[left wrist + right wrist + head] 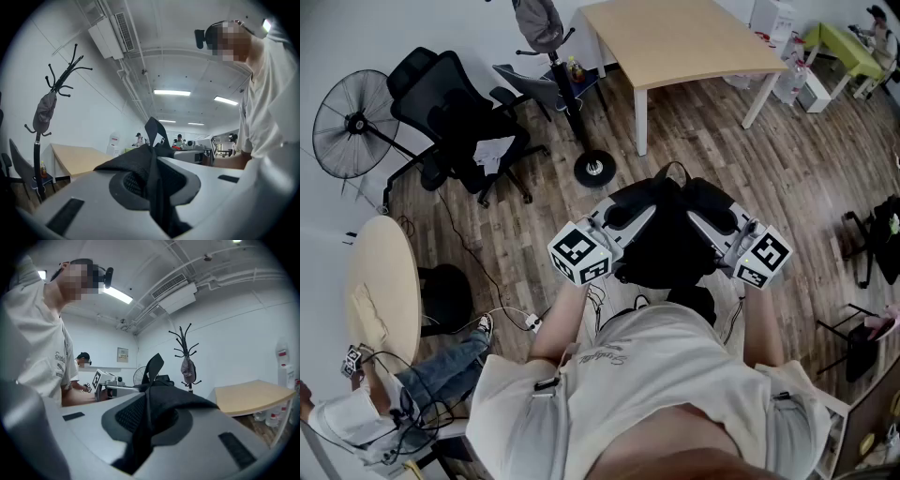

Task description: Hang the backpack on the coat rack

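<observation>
Black backpack (667,246) sits mid-frame in the head view, held up in front of the person's chest between the two grippers. The left gripper (157,183) is clamped almost closed on a black strap of the pack. The webbing runs up between its jaws and a loop sticks out above them. The right gripper (143,425) is the same, jaws nearly together and pinching black pack fabric and strap. The left one grips the pack's 9 o'clock side, the right one its 3 o'clock side.

The coat rack (570,94) stands at 11 o'clock from the pack, well apart, with its round base on the wood floor and a grey cap (539,23) hanging on it. A wooden table (675,42) is at 12 o'clock, beside the rack. An office chair (455,122) and a fan (352,127) are at 10 o'clock.
</observation>
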Motion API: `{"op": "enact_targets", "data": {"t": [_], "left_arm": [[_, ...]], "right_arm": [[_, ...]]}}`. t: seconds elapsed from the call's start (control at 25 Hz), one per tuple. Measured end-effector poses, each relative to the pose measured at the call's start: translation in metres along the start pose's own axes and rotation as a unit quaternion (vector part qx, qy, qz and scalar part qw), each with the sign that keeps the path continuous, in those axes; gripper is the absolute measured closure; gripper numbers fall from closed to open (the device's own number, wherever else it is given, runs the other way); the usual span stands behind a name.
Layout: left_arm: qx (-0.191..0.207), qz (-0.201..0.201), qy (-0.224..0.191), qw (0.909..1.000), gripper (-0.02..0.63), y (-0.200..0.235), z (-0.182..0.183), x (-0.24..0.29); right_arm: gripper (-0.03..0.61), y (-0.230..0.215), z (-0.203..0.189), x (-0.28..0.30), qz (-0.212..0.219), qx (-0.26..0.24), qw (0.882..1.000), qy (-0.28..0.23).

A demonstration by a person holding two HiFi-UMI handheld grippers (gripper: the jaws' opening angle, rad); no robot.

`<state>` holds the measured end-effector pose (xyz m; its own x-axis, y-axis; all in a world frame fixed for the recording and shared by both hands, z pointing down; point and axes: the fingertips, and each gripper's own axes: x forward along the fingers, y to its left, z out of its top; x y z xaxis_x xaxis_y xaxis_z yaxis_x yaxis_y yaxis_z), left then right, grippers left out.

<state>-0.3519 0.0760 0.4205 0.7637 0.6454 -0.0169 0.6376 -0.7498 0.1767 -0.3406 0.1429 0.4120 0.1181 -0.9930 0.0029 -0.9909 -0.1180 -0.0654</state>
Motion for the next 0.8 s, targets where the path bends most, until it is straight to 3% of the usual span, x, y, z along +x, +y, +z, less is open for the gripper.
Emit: {"op": "enact_targets", "data": {"t": [0.44, 0.8], "left_arm": [[-0.015, -0.007, 0.004, 0.9999, 0.563, 0.019, -0.004, 0.019], [-0.033, 0.017, 0.025, 0.999, 0.563, 0.072, -0.016, 0.066]], "right_arm": [[0.538, -0.027, -0.004, 0.005, -0.001, 0.009, 1.0, 0.007], [0.538, -0.098, -0.022, 0.022, 0.02, 0.031, 0.999, 0.01]]}}
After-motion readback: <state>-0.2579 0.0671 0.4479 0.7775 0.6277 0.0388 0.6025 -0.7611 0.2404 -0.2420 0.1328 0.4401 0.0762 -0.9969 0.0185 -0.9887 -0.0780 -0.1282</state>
